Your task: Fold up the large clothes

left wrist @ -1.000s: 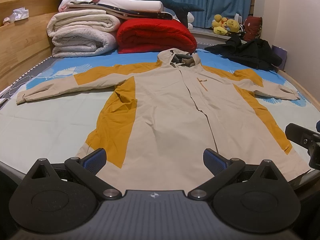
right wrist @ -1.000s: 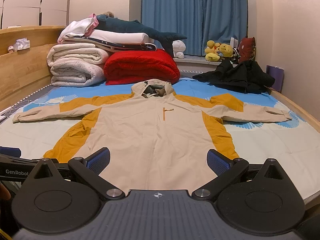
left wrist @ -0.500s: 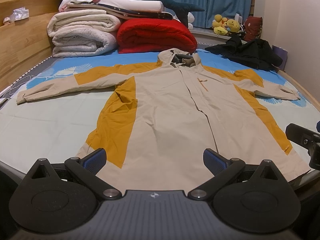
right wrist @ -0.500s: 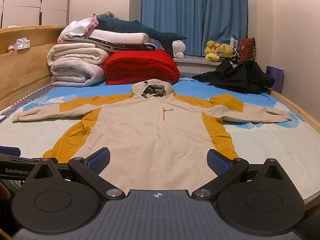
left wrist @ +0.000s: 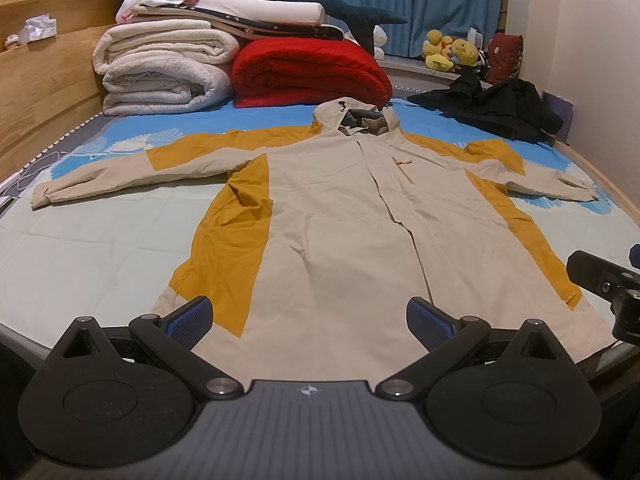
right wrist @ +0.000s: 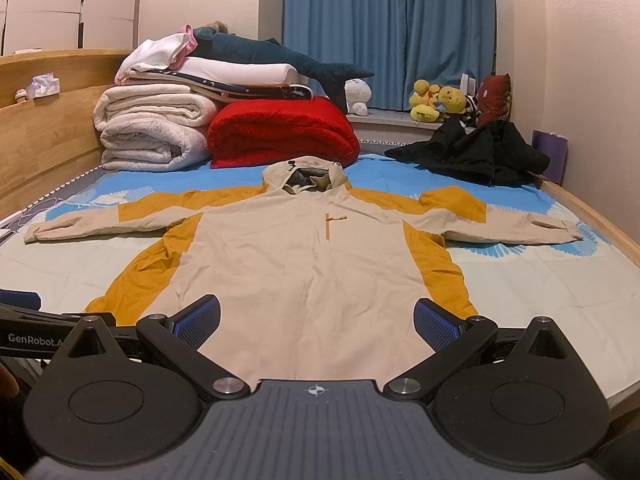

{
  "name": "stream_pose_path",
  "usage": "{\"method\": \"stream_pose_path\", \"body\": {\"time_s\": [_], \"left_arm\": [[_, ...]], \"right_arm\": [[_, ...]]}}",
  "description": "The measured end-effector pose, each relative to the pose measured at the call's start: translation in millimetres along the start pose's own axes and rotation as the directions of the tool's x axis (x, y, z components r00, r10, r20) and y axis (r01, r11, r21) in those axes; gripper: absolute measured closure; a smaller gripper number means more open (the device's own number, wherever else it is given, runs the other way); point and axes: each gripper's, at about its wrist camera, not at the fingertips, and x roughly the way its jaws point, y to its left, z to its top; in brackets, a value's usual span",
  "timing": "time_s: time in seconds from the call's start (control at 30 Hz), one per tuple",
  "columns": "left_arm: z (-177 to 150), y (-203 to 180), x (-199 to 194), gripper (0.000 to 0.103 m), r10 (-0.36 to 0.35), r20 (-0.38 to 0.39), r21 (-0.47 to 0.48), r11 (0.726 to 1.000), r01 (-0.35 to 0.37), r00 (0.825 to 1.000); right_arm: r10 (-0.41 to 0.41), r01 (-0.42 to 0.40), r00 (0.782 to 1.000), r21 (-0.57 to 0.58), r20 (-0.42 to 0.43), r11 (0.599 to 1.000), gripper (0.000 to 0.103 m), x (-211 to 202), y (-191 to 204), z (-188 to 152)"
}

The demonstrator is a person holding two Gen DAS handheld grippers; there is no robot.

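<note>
Left gripper (left wrist: 310, 320): jaws spread wide, blue pads (left wrist: 188, 318) bare, nothing held, poised above the hem of the jacket (left wrist: 340, 216) near the foot of the bed (left wrist: 80, 248). Right gripper (right wrist: 316, 322): likewise spread wide and empty, over the same hem but nearer the jacket's middle. Jacket: beige with mustard side and shoulder panels, laid flat and front up on the bed, both sleeves stretched outward, hood towards the headboard end. Beyond the hood: folded red blanket (right wrist: 280, 132); beside it a stack of white quilts (right wrist: 152, 132) topped by a dark blue shark plush (right wrist: 280, 56). Far right corner: heap of black clothing (right wrist: 476, 156), with yellow soft toys (right wrist: 436, 102) on the sill before a blue curtain (right wrist: 388, 32). Left view alone showed part of the right gripper at its right edge; right view alone showed the left gripper's lettered arm at its left edge, plus white cupboard doors (right wrist: 48, 4) above the wooden bed frame (right wrist: 44, 136)
</note>
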Motion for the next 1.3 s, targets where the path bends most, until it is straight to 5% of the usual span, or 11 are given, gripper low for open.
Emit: {"method": "stream_pose_path", "body": {"time_s": [0.4, 0.53, 0.67, 0.8, 0.87, 1.07, 1.3], "left_arm": [[1.7, 3.4, 0.9, 0.000, -0.030, 0.007, -0.012, 0.999, 0.031, 1.000], [9.9, 14.6, 9.1, 0.000, 0.008, 0.023, -0.010, 1.000, -0.008, 1.000], [23.6, 38.9, 30.1, 0.011, 0.045, 0.028, -0.011, 0.999, -0.045, 0.999], [32.3, 68.8, 62.2, 0.035, 0.058, -0.013, -0.004, 0.998, -0.058, 0.998], [32.5, 87.1, 81.2, 0.044, 0.072, -0.056, -0.024, 0.997, -0.073, 0.996], [19.5, 140.9, 131.3, 0.044, 0.122, -0.255, -0.163, 0.972, -0.167, 0.959], [-9.5, 169.1, 157.3, 0.048, 0.129, -0.430, -0.237, 0.939, -0.250, 0.894]], "right_arm": [[-0.022, 0.022, 1.000, 0.004, -0.001, 1.000, 0.001, 2.3, -5.4, -0.9], [-0.065, 0.065, 0.998, 0.015, 0.011, 0.998, 0.002, 9.5, -19.9, 2.1], [-0.167, 0.169, 0.982, -0.015, 0.086, 0.986, 0.004, 20.3, -43.1, 10.7], [-0.230, 0.241, 0.961, -0.056, 0.154, 0.969, 0.005, 37.9, -72.6, 15.1], [-0.255, 0.262, 0.959, -0.045, 0.120, 0.964, 0.010, 52.2, -88.6, 12.5], [-0.333, 0.344, 0.932, 0.061, -0.141, 0.937, 0.028, 100.8, -138.4, -13.4], [-0.300, 0.408, 0.841, 0.162, -0.450, 0.899, 0.028, 138.1, -161.1, -54.2]]}}
